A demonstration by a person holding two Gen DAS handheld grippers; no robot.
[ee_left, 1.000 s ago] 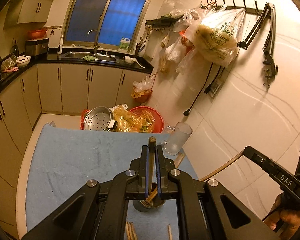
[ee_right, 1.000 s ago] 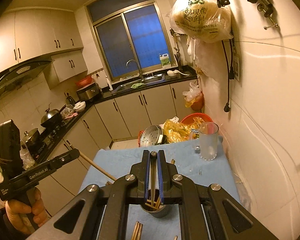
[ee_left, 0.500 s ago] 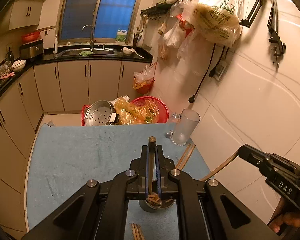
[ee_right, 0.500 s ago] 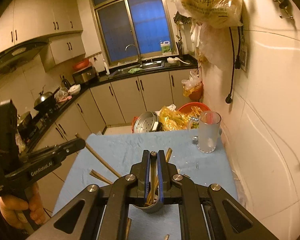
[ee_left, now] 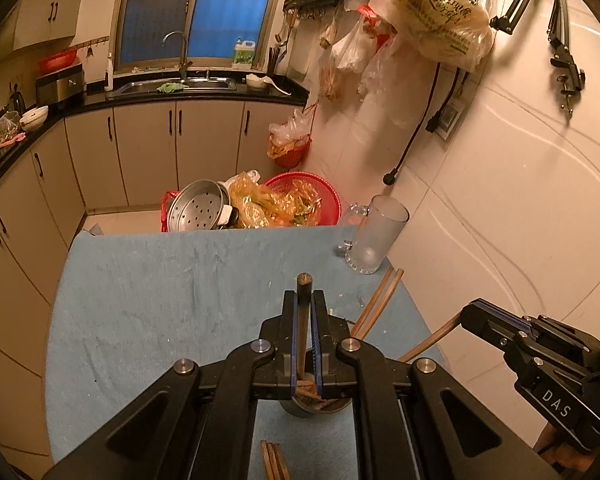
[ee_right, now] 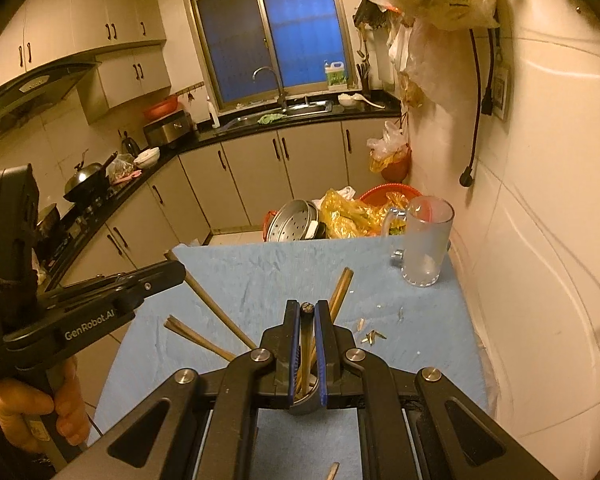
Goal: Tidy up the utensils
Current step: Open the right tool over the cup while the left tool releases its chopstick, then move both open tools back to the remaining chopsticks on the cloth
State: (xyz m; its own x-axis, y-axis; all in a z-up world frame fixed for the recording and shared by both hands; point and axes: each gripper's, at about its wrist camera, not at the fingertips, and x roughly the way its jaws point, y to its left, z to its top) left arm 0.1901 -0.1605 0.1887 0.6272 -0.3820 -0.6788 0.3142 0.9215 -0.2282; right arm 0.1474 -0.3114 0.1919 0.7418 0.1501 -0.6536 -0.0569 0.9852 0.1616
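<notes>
Over the desk | left gripper and right gripper: jaws each clamped on a chopstick | tips angled into the metal cup, likely for dropping in.

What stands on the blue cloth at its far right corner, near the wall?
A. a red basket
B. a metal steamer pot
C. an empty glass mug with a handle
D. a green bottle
C: the glass mug stands upright on the blue cloth near the wall; nothing shows inside it.
</notes>
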